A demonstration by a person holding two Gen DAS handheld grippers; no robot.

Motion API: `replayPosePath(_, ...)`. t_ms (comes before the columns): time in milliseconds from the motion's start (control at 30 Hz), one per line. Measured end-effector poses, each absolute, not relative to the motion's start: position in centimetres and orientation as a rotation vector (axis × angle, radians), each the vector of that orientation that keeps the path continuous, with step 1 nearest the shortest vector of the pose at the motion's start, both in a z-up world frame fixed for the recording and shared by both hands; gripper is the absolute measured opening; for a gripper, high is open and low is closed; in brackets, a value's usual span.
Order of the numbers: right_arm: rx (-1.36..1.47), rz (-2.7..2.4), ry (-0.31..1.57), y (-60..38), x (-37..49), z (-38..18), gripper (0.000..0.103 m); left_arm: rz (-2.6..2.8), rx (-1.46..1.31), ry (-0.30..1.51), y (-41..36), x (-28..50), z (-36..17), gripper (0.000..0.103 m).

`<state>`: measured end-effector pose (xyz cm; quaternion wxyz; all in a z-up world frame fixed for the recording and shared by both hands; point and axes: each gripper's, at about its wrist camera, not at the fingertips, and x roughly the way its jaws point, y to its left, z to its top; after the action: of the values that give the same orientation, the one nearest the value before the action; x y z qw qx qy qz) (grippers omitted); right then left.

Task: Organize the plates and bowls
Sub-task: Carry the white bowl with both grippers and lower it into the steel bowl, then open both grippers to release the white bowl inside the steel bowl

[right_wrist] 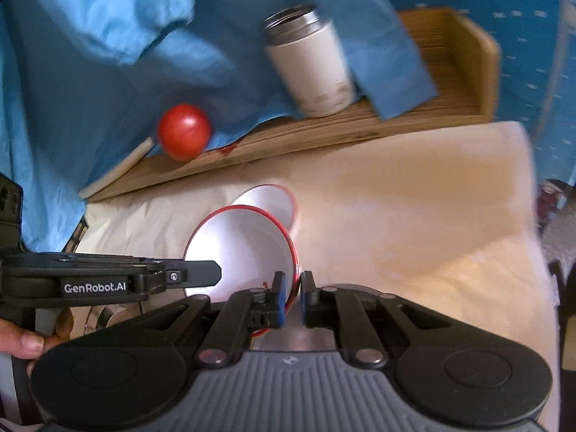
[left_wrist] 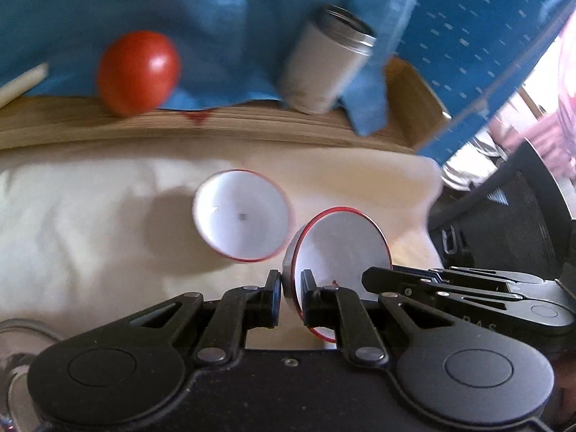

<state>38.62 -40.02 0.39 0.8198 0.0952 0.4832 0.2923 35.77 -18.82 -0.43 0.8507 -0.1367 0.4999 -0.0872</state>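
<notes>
Between both claws: held bowl (left_wrist: 342, 248), white with a red rim, tipped up on edge so its inside faces the left wrist camera, lifted clear of the cloth.
Left claw (left_wrist: 291, 277): pressed together on the near rim of the held bowl, one finger inside the wall, one outside.
Right claw (right_wrist: 291, 280): pinching the same bowl's rim from the other side, blue pads tight on the thin wall.
Seen from the right wrist: left claw's tip coming in from the left edge and meeting the held bowl's far rim; a hand (right_wrist: 21, 338) wrapped around that tool's handle at the lower left.
Just behind the held bowl: second bowl (left_wrist: 241, 216), same white and red, upright on the cloth, partly covered by the held one in the right wrist view; contact between the two not clear.
Underneath: cream cloth (left_wrist: 90, 216), wrinkled, spread over the bench.
Along the cloth's far edge: wooden tray (left_wrist: 216, 126) with a slatted floor and raised end wall.
On the tray: red tomato (left_wrist: 138, 72) toward the left, white canister (left_wrist: 324, 68) with a bare metal mouth toward the right, well apart.
Beside the tomato: pale stick (left_wrist: 21, 82), lying at a slant.
Draped over the tray's back: blue fabric (left_wrist: 108, 7), one strip hanging down beside the canister.
Sharpness: both views blurred.
</notes>
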Motion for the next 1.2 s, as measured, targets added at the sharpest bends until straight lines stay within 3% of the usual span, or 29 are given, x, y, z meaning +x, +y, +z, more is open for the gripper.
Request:
replayPosePath(533, 0.271, 0.459, 1.104, -45.6, 36.1, -2.1, 0.009, -0.362, -0.141, 1.190, -25.4, 36.2, -3.0, 0.011)
replayPosePath(1200, 0.244, 0.474, 1.193, -44.8, 35.7, -3.5, 0.010, -0.322, -0.135, 1.283, -25.5, 36.3, -5.1, 0.011)
